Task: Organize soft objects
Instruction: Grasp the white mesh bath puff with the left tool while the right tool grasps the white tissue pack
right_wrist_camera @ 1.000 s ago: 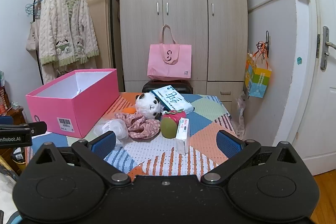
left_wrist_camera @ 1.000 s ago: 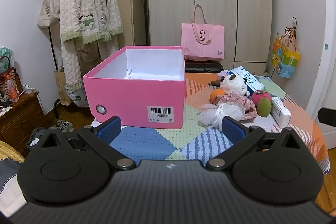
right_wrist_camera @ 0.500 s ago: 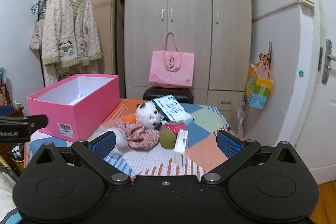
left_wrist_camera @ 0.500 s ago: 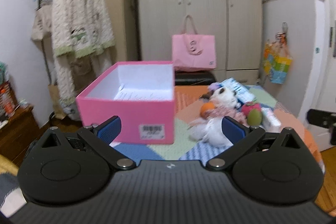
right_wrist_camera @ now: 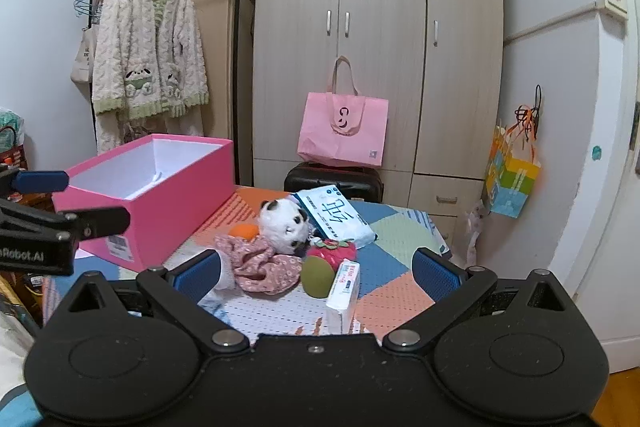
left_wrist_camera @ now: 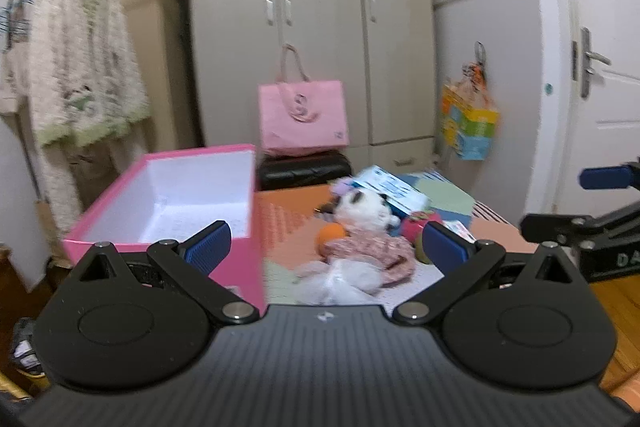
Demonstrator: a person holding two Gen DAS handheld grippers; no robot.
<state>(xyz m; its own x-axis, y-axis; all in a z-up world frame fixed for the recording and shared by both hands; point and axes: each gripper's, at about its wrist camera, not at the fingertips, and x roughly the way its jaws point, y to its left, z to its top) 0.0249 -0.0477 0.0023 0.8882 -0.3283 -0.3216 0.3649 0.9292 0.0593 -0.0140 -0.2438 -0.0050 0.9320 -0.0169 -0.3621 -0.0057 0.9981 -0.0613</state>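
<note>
Fluffy round panda plush [right_wrist_camera: 285,225], rectangular box [right_wrist_camera: 152,187]

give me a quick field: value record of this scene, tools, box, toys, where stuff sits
left tool: open, holds nothing
right tool: open, holds nothing
pink box: lid off, looks empty inside, on the table's left
table: patchwork cover
panda plush: in the pile right of the box
floral cloth: crumpled in front of the panda
strawberry toy: beside the panda
green oval toy: in front of the strawberry
orange ball: behind the cloth
tissue pack: behind the panda
</note>
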